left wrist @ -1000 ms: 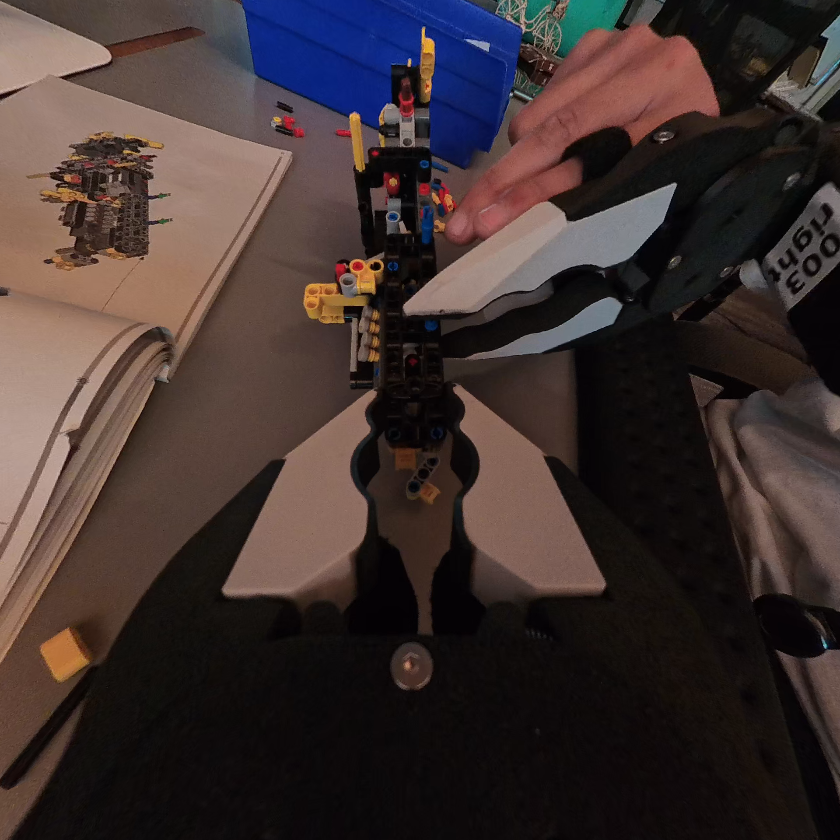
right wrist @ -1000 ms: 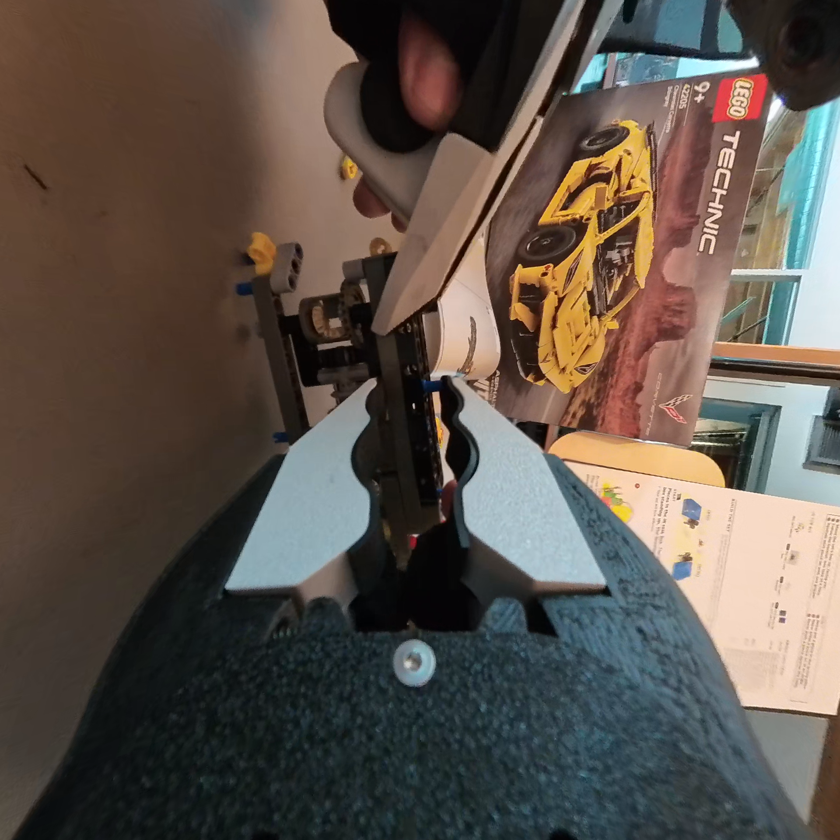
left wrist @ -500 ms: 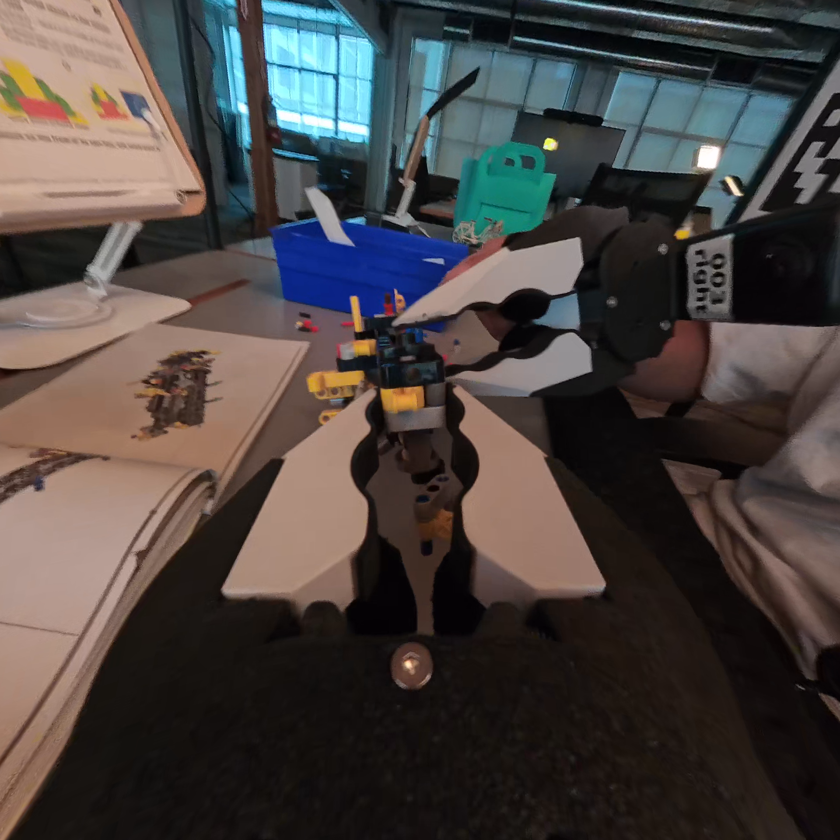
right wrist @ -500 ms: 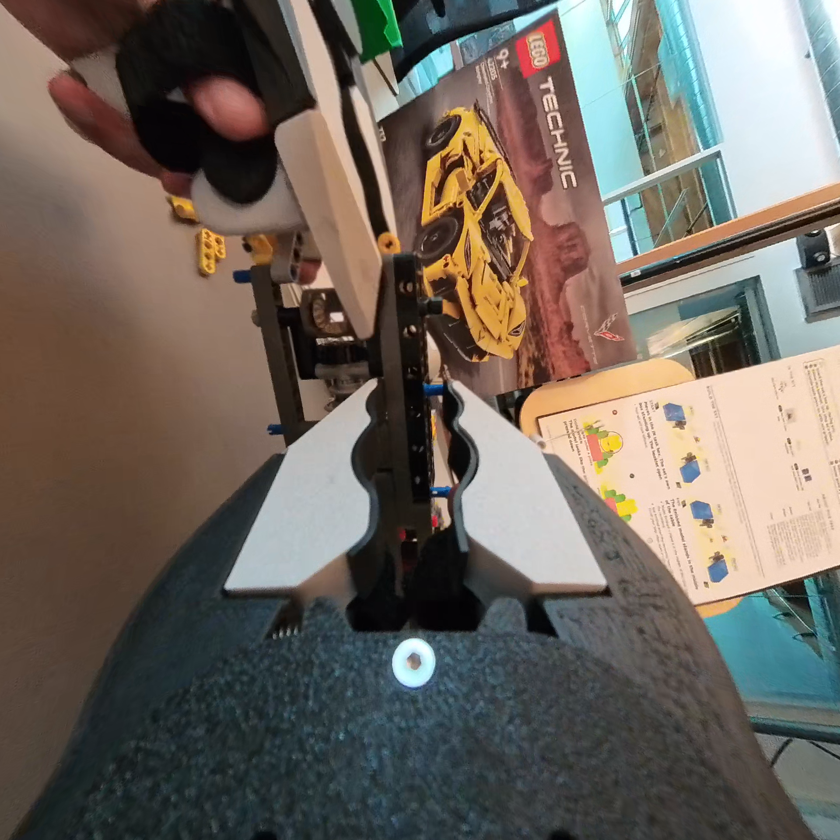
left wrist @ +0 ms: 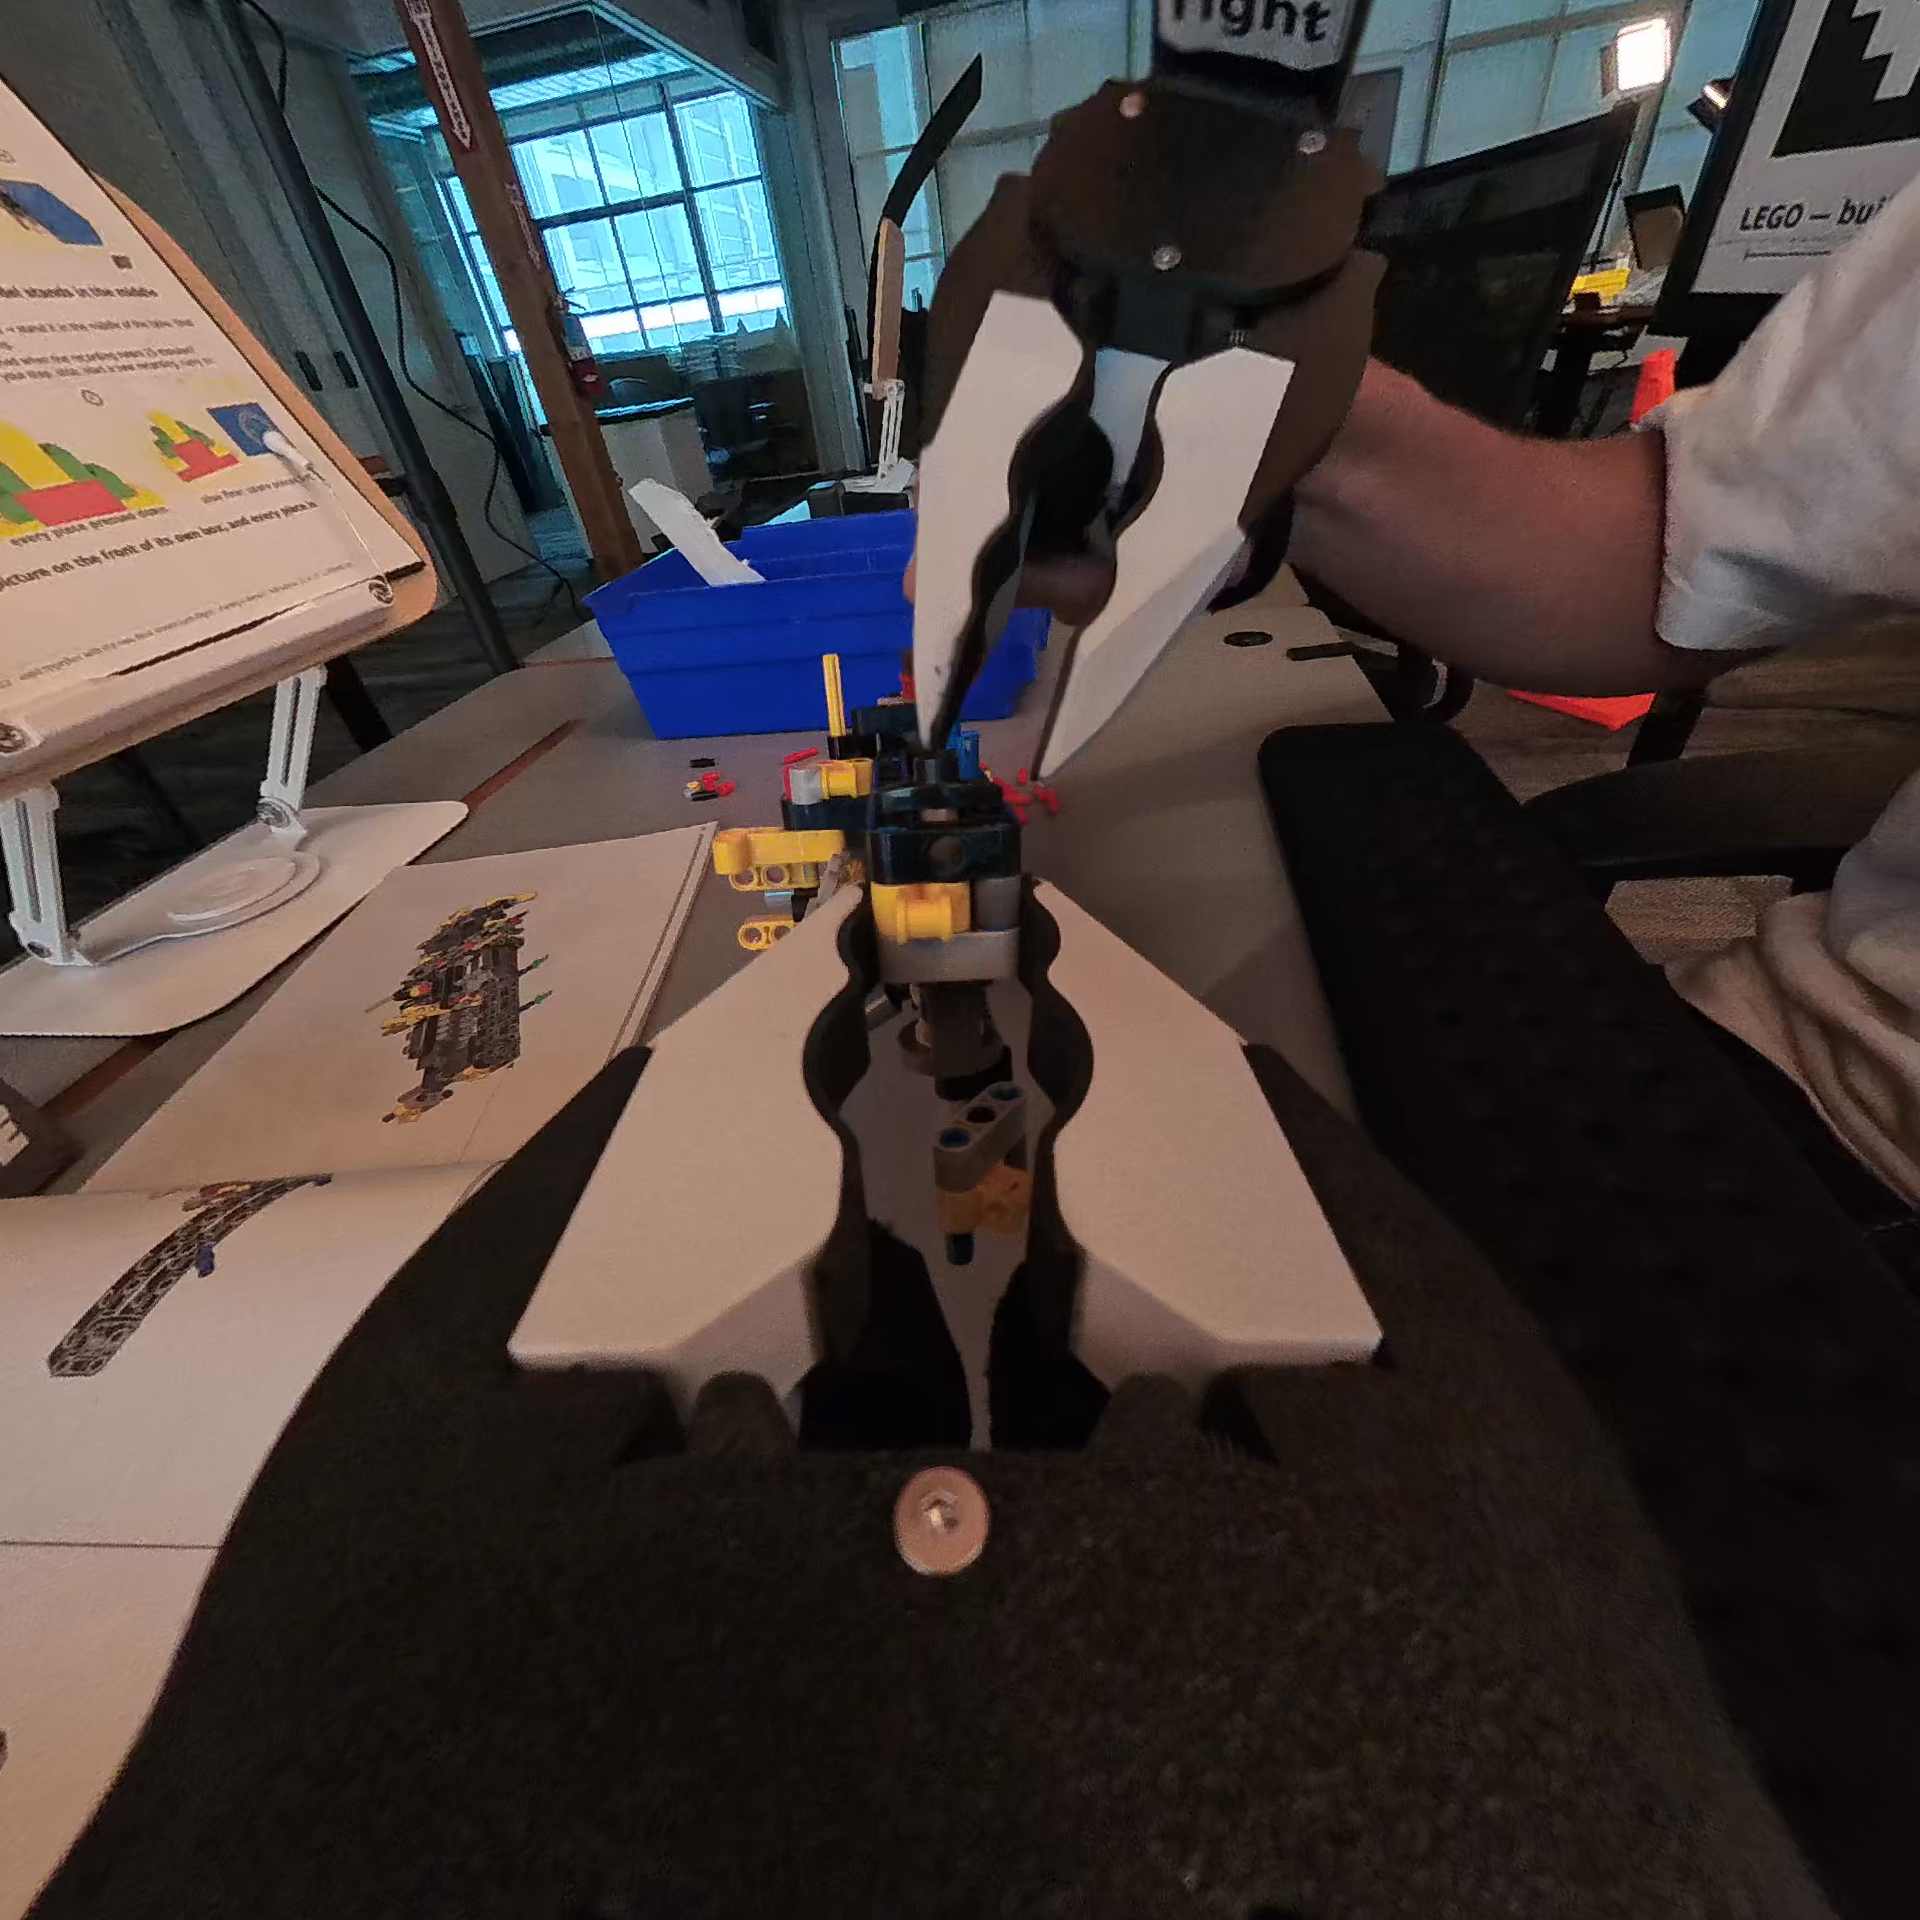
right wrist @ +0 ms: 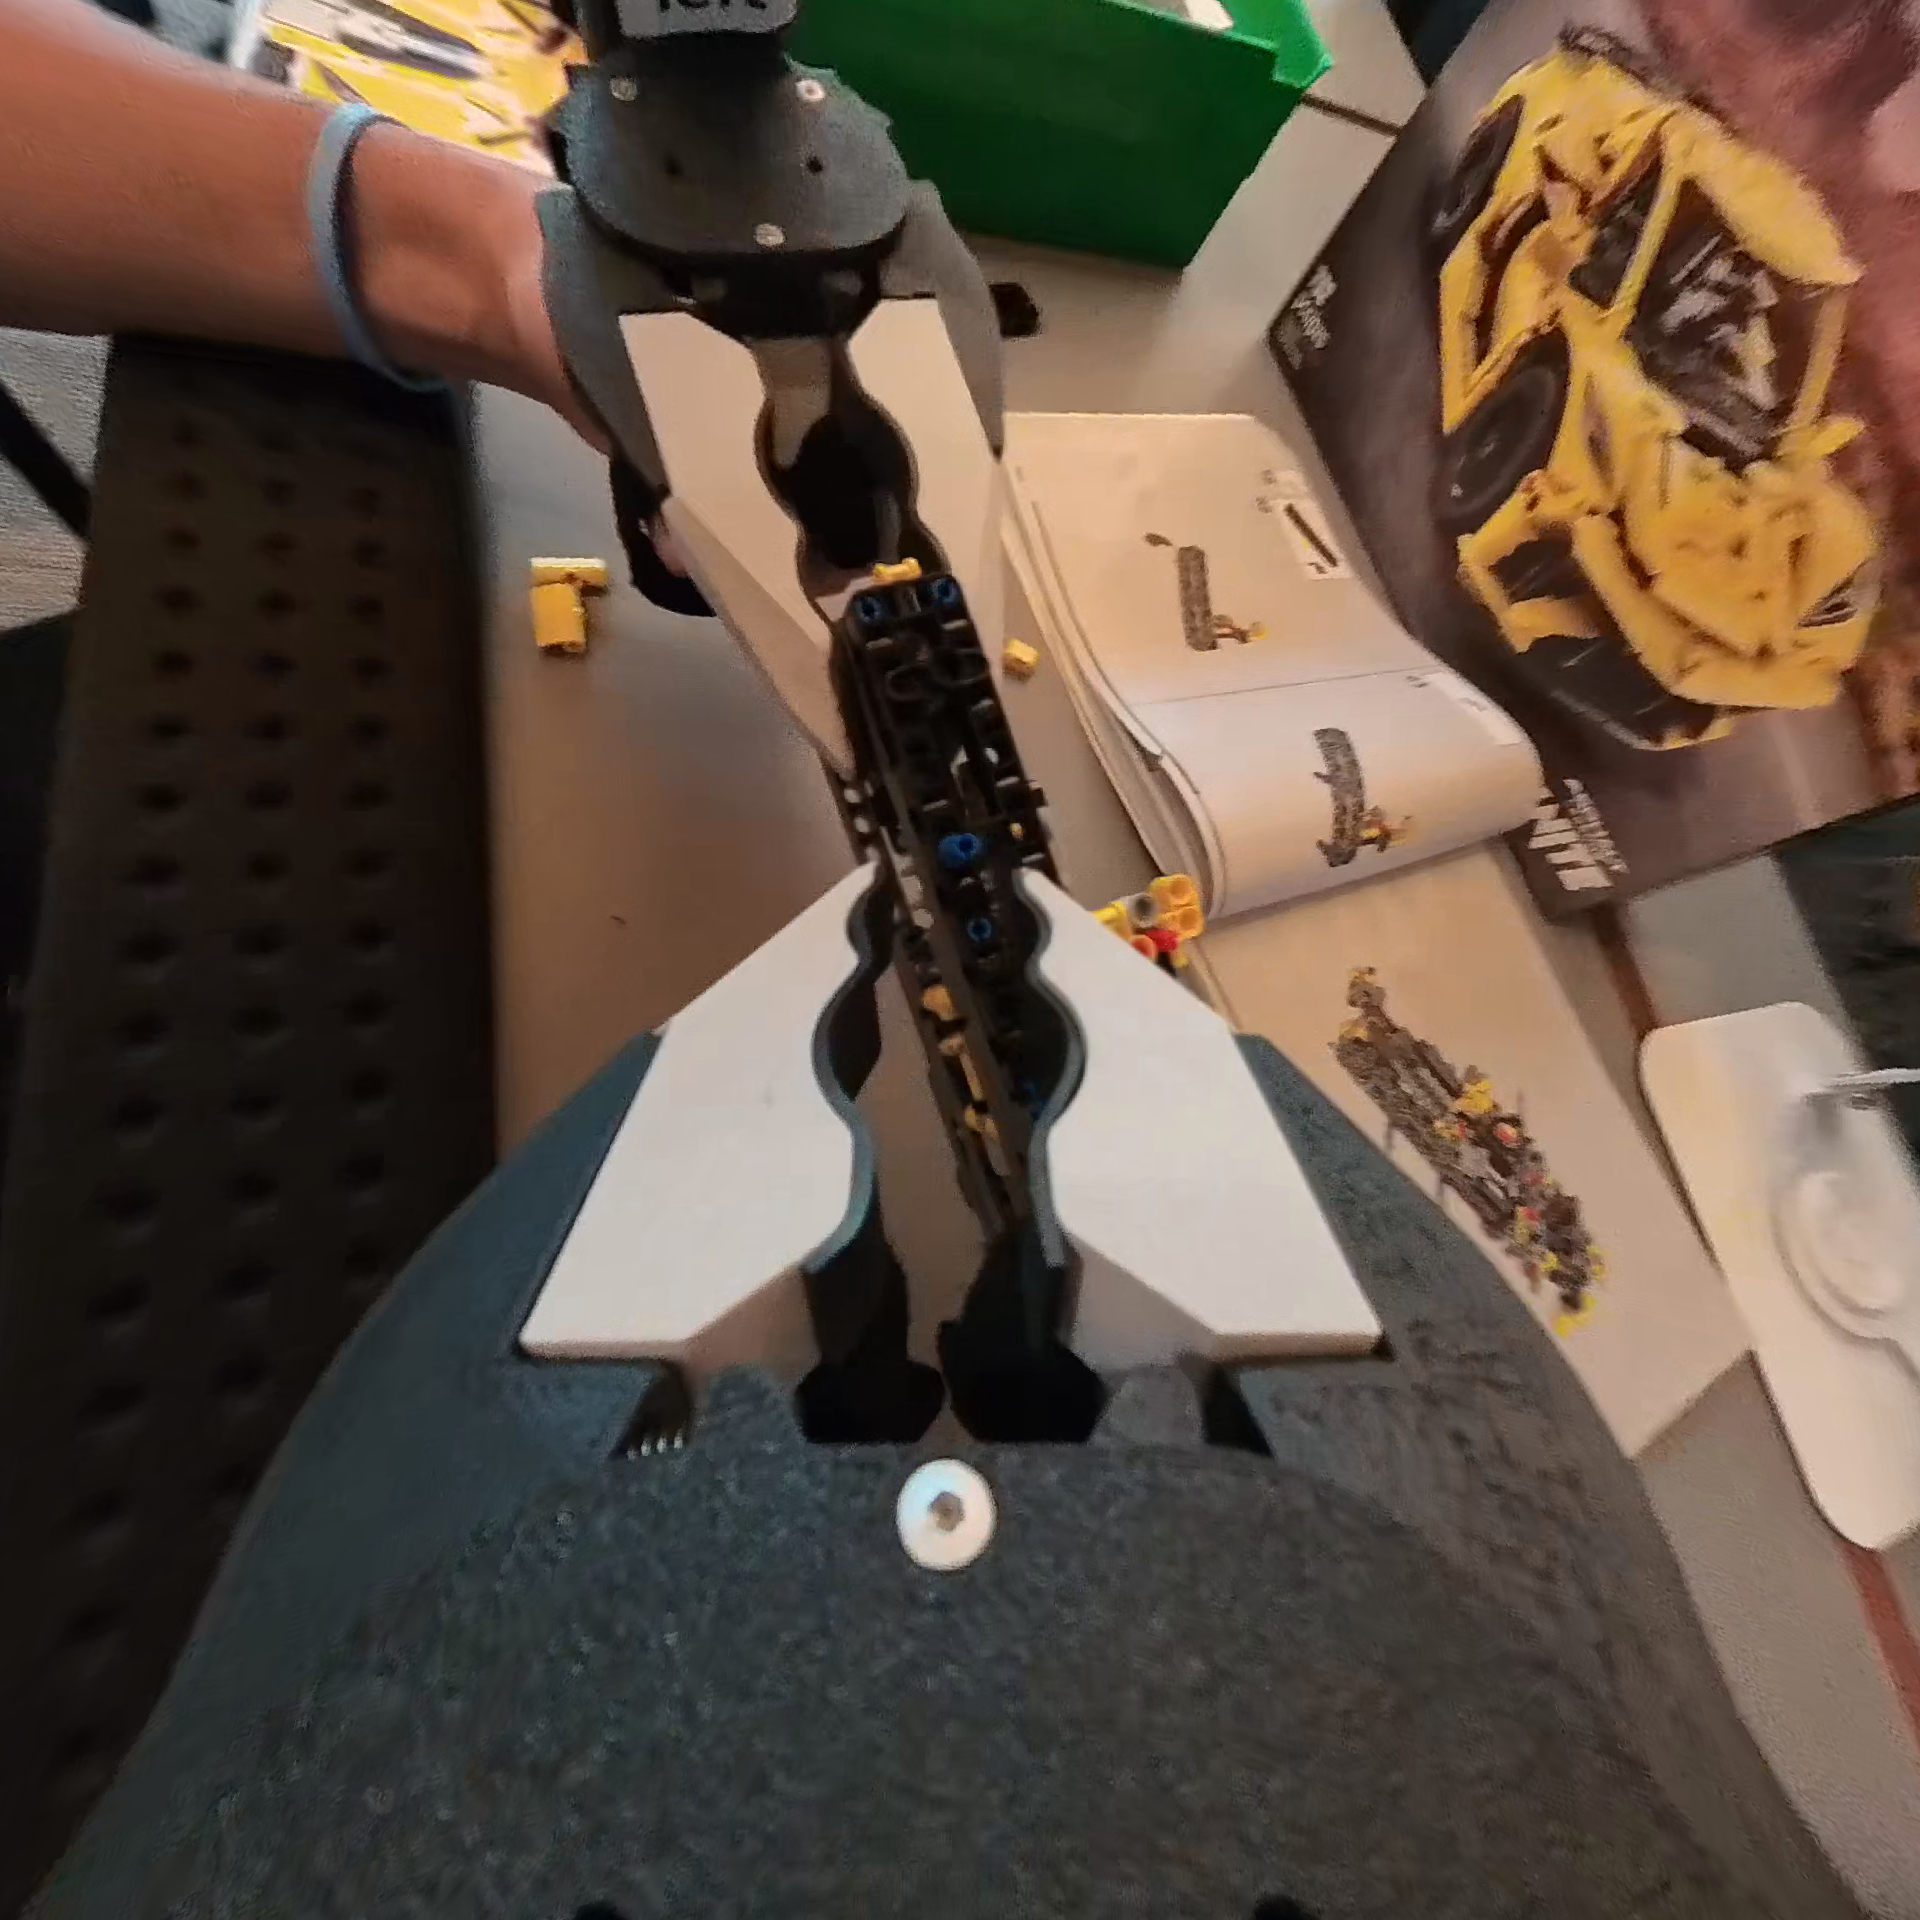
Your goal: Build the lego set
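A long black lego assembly (left wrist: 940, 862) with yellow, grey and blue parts is held above the table between both grippers. My left gripper (left wrist: 951, 899) is shut on its near end, around a grey and yellow part. My right gripper (left wrist: 987, 748) comes down from above onto the far part of it. In the right wrist view the black frame (right wrist: 935, 727) runs slantwise between the fingers of my right gripper (right wrist: 954, 883), which is shut on it. My left gripper (right wrist: 914, 644) holds the far end there.
An open instruction book (left wrist: 468, 997) lies at the left, with a paper stand (left wrist: 156, 416) behind it. A blue bin (left wrist: 769, 644) and small red pieces (left wrist: 712, 784) lie beyond. A box with a yellow car picture (right wrist: 1610, 416), a green bin (right wrist: 1039, 135) and loose yellow pieces (right wrist: 566, 603) also show. My left and right fingertips are right by each other.
The right gripper has swung from the side of the assembly to above it, fingers pointing down. The assembly has turned end-on to the left wrist view. Both grippers still hold it.
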Demonstrator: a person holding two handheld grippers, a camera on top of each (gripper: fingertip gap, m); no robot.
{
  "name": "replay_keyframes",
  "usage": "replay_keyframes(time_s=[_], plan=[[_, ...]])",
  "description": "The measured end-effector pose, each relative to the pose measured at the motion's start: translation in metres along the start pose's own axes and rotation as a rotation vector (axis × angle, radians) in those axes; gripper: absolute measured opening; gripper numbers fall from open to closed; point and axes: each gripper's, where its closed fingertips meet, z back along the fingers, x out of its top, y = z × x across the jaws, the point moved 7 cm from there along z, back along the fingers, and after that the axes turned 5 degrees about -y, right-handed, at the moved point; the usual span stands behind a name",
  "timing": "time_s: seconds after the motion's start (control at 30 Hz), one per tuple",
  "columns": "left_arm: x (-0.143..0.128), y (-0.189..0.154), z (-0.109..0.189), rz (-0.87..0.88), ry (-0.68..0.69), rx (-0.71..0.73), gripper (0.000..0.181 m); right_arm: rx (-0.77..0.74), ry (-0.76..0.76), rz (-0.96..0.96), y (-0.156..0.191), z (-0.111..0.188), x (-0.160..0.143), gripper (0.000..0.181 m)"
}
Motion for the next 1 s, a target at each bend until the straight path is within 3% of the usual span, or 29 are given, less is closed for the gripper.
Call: replay_keyframes(time_s=[0.33, 0.47, 0.63, 0.8, 1.0], plan=[[0.001, -0.001, 0.0, -0.001, -0.012, -0.002, 0.026, 0.034, -0.114, -0.12, -0.004, -0.007, -0.008, 0.012], [0.001, -0.001, 0.0, 0.021, -0.015, -0.011, 0.026, 0.081, -0.188, -0.082, 0.001, -0.002, 0.013, 0.024], [0.002, -0.003, -0.001, 0.01, -0.017, -0.017, 0.026, 0.166, -0.062, 0.047, -0.002, -0.025, 0.029, 0.044], [0.001, -0.002, 0.0, 0.01, -0.001, -0.009, 0.026, 0.31, -0.025, 0.061, -0.007, -0.041, 0.035, 0.03], [-0.002, 0.0, 0.0, 0.037, 0.01, -0.008, 0.026, 0.36, -0.046, 0.038, -0.013, -0.045, 0.032, 0.024]])
